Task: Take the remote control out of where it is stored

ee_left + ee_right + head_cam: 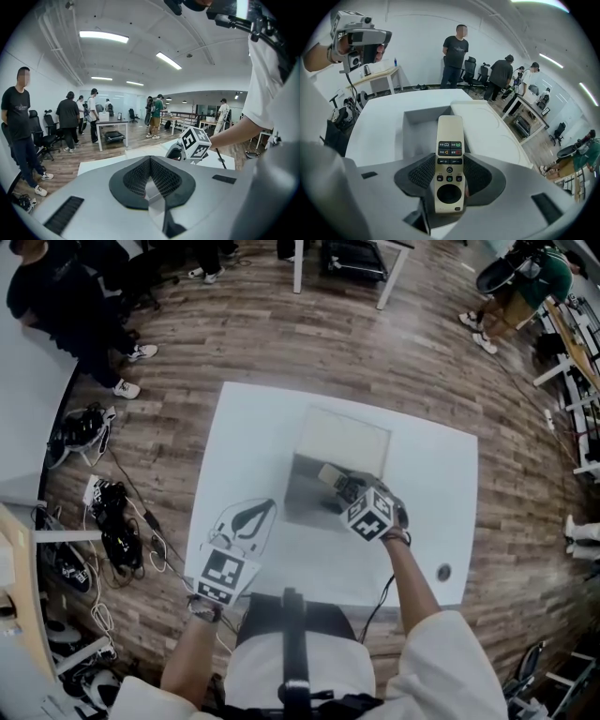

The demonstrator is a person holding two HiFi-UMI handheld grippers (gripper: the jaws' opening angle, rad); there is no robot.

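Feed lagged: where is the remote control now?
The remote control is clamped in the right gripper, seen in the right gripper view, over the open box on the table.

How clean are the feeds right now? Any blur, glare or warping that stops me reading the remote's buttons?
Right gripper view: remote control sharp in the right claw, button icons clear, labels too small to read; fisheye curves the table edge. Head view: soft, the remote only a pale sliver. Left gripper view: ceiling lights glare, corners black.

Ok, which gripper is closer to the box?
Right. The right gripper holds the remote just over the open box. The left gripper is shut near the table's front left edge, apart from the box.
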